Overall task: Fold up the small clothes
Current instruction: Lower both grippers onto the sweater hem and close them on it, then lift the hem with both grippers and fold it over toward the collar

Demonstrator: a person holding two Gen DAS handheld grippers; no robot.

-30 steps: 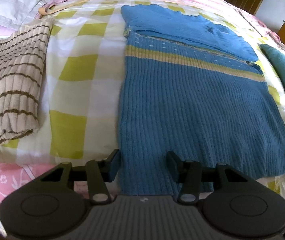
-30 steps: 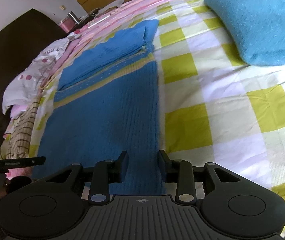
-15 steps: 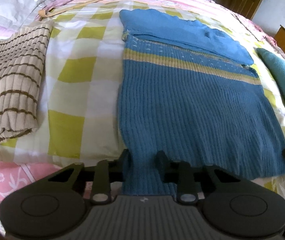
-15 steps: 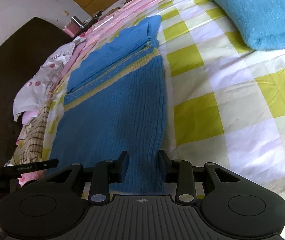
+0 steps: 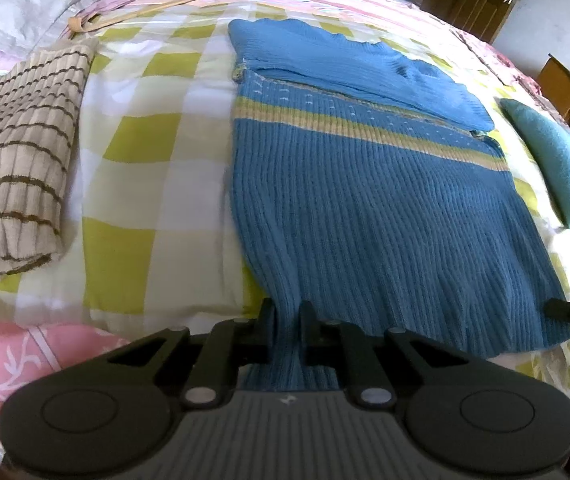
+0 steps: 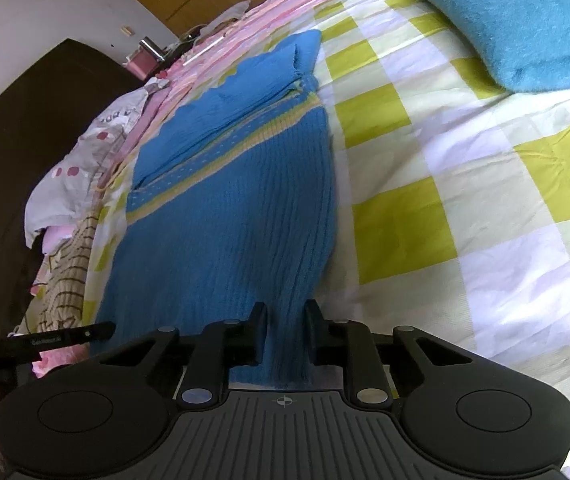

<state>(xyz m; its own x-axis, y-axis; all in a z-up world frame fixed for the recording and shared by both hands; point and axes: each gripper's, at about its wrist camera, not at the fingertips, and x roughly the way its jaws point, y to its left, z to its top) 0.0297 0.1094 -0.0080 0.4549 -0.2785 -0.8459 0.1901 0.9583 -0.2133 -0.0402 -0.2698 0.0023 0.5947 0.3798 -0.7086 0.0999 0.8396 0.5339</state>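
At the bottom of each frame the left gripper [image 5: 287,314] and right gripper [image 6: 285,316], jaws just closing, clamp the blue sweater's [image 5: 365,200] hem corners, likely to fold it upward.

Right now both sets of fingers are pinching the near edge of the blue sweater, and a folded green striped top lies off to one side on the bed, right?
Nearly. The striped top is beige with brown stripes, not green, as the left wrist view shows. The rest holds: both sets of fingers pinch the near edge of the blue sweater.
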